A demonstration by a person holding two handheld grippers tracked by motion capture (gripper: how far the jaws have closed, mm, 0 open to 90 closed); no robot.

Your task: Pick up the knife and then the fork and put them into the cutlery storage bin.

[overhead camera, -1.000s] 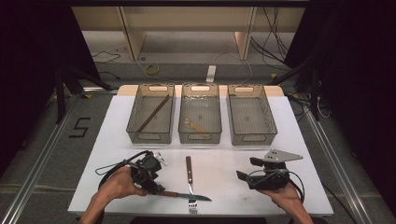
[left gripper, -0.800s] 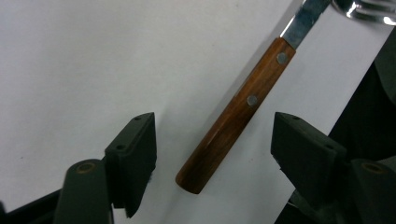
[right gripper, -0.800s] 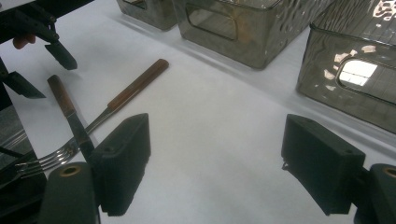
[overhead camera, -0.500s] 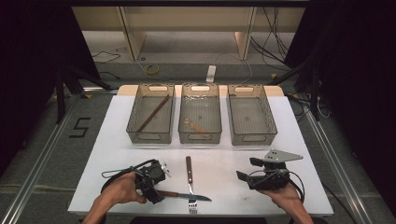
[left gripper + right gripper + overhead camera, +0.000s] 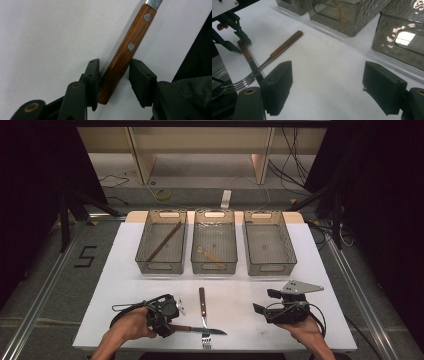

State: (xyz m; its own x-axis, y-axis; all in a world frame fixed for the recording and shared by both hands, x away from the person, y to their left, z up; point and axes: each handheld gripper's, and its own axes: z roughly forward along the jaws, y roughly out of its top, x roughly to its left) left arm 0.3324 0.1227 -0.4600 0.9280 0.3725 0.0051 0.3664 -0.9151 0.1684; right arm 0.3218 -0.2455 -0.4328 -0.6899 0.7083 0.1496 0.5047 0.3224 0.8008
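Where the knife (image 5: 200,330) lies flat near the front edge of the white bench (image 5: 120,270), its blade crossing the fork (image 5: 203,316), the left tongs (image 5: 113,80) straddle its wooden handle, one jaw touching, not yet clamped. The right tongs (image 5: 327,87) hover wide open, well apart, before three grey bins (image 5: 265,270).

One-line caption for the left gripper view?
Left tongs straddle the knife handle's end on the white table, not yet closed.
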